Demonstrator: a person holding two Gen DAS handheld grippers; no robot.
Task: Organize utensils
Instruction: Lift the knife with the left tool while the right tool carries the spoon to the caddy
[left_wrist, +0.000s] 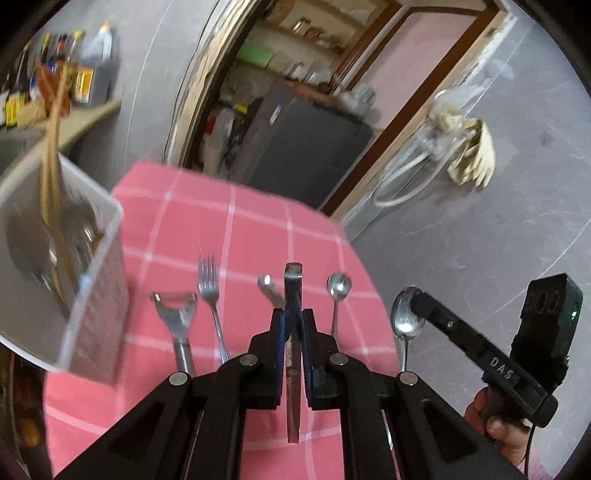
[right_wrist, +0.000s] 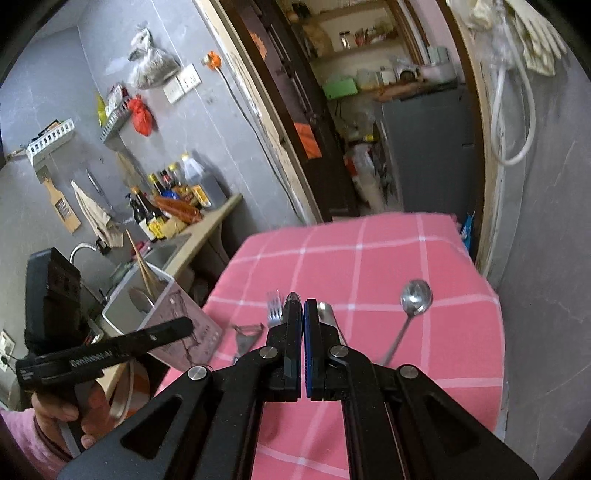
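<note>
Left gripper clamped on a flat metal utensil, above the pink cloth; right gripper closed, empty. Fork, peeler, spoons on cloth beside the white holder.

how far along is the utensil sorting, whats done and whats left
Done: several utensils already stand in the white holder. In hand: the left gripper has its jaws shut on a flat metal utensil. Left on the cloth: peeler, fork, small spoon, large spoon.

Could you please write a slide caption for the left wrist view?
Left gripper clamps a flat metal utensil above the pink checked cloth, beside peeler, fork and white holder.
</note>
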